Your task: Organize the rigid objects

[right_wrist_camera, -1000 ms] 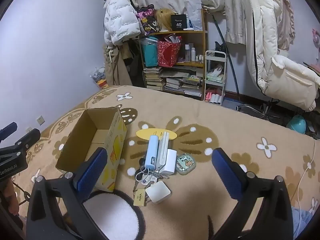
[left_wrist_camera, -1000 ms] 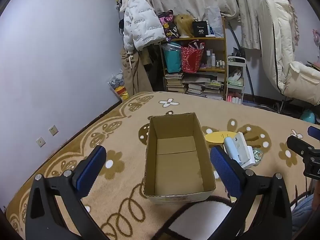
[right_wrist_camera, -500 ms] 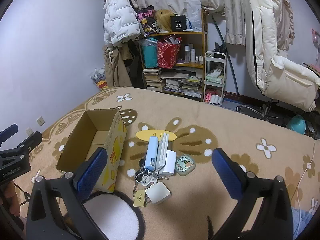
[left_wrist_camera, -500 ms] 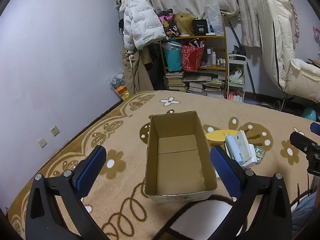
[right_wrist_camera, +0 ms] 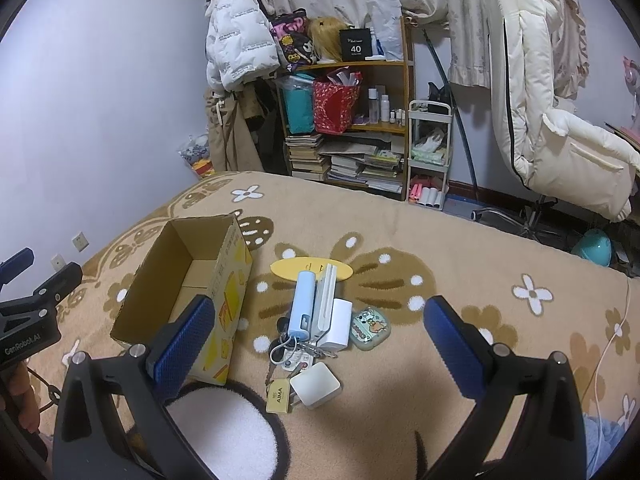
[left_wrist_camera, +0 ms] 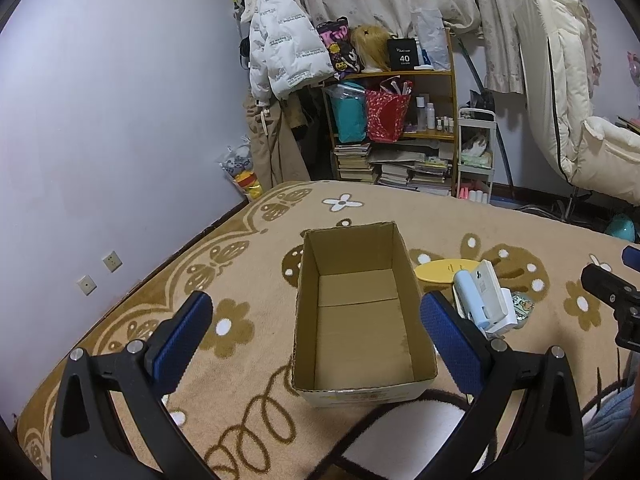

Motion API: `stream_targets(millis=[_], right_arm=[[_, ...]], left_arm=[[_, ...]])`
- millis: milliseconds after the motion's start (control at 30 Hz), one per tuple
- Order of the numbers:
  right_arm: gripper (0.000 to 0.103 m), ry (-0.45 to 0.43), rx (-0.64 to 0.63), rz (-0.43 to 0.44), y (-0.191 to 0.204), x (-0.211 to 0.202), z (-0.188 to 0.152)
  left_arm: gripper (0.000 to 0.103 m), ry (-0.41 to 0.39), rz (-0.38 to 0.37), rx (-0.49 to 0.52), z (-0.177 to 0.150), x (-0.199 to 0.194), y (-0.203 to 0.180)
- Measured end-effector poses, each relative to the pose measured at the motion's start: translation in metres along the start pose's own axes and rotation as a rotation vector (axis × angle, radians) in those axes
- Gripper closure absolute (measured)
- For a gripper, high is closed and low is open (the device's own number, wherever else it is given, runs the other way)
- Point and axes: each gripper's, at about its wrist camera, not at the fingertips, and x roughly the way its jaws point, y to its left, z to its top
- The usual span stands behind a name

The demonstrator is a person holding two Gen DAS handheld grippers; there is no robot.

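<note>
An open, empty cardboard box [left_wrist_camera: 356, 312] [right_wrist_camera: 188, 280] lies on the patterned blanket. Right of it is a heap of small items: a light-blue power bank [right_wrist_camera: 302, 304] [left_wrist_camera: 470, 296], a white flat device [right_wrist_camera: 326, 300], a white cube charger [right_wrist_camera: 336, 322], a cartoon case [right_wrist_camera: 370, 328], a yellow oval [right_wrist_camera: 286, 270], keys [right_wrist_camera: 296, 354], a white square adapter [right_wrist_camera: 316, 384] and a tan tag [right_wrist_camera: 279, 394]. My left gripper [left_wrist_camera: 316, 332] hovers open in front of the box. My right gripper [right_wrist_camera: 320, 340] hangs open above the heap, holding nothing.
A wooden shelf [right_wrist_camera: 360, 128] with books, bags and bottles stands at the far wall, with a white jacket [right_wrist_camera: 236, 52] hanging to its left. A cream padded chair [right_wrist_camera: 560, 120] is at the right. A white cable [right_wrist_camera: 612, 344] runs along the blanket's right edge.
Both views have shifted slightly; the box and heap sit a little lower in the frames. Both grippers stay open and nothing on the blanket has moved.
</note>
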Motion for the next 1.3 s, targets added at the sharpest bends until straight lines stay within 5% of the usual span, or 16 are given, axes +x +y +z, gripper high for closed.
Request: stream_targets(millis=[1300], right_arm=[[0.0,0.0,0.001,-0.005,0.0006,0.001,-0.0006]], left_arm=[[0.0,0.01,0.004,0.006,-0.0011,-0.0005,-0.0034]])
